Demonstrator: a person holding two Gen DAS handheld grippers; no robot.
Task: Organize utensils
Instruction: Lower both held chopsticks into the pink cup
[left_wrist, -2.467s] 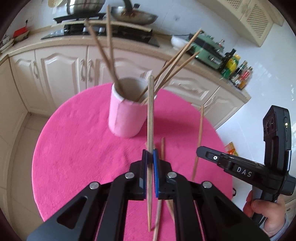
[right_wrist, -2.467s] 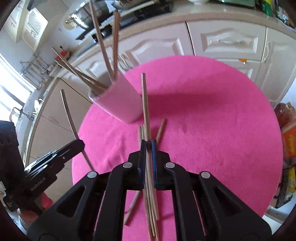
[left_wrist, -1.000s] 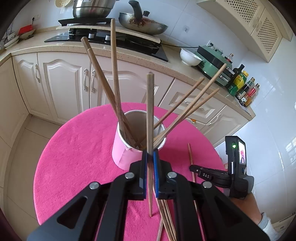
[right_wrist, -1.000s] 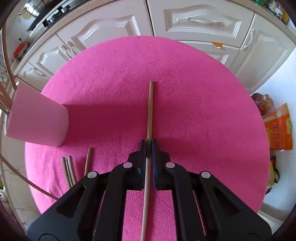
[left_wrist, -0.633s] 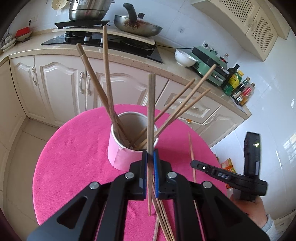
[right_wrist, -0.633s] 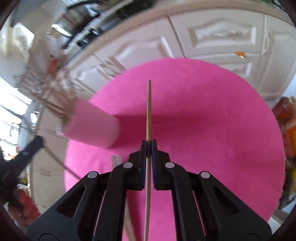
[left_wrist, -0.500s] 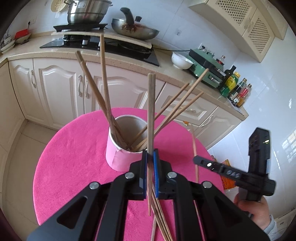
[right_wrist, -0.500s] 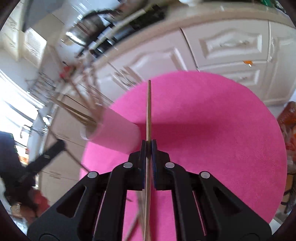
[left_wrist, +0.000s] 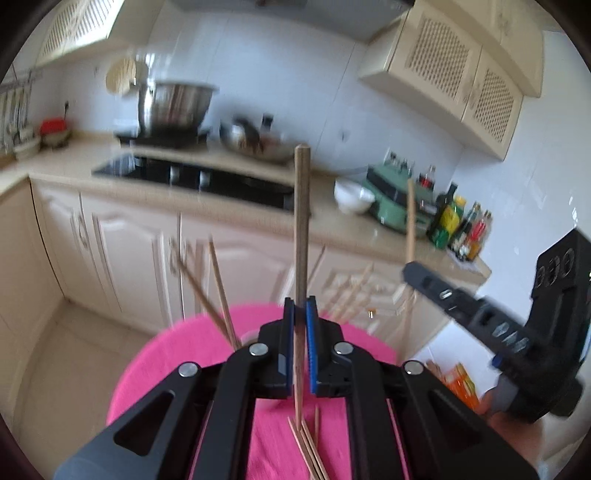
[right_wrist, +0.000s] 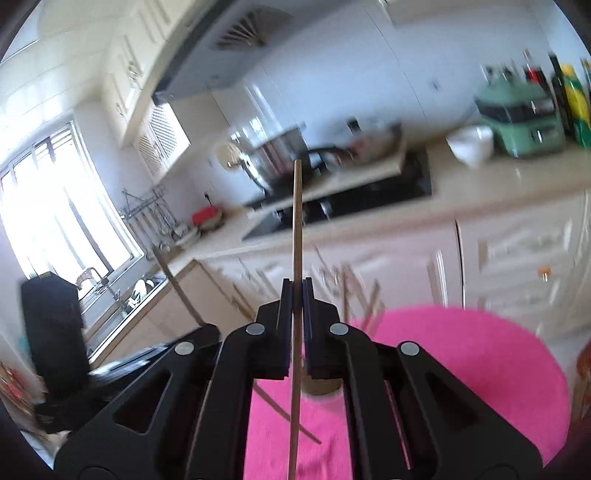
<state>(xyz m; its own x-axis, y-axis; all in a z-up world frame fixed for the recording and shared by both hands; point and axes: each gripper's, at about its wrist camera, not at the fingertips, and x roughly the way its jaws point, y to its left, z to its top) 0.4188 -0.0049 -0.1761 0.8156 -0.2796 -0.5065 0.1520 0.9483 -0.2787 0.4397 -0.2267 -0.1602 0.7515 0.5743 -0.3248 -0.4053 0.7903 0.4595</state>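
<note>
I hold both tongs raised above the round pink-clothed table (left_wrist: 155, 369), each pinching one stick. The left gripper (left_wrist: 300, 332) is pressed together on a dark brown wooden chopstick (left_wrist: 302, 229), which stands nearly upright between its blue pads, the thin end hanging below the jaws. The right gripper (right_wrist: 294, 310) is clamped on a paler, thinner wooden chopstick (right_wrist: 296, 221), also running straight up through the jaws.

The pink cylindrical holder (right_wrist: 320, 387) lies directly ahead of and below the right tongs, only its rim peeking out under the fingers; from the left tongs it sits just beyond the fingertips, mostly hidden, with the stored chopsticks (left_wrist: 221, 291) fanning up out of it. Loose chopsticks (left_wrist: 308, 443) lie on the cloth beneath the left tongs.

By my judgement neither hand is clearly nearer; each stick's long axis already points down toward the holder's mouth.
</note>
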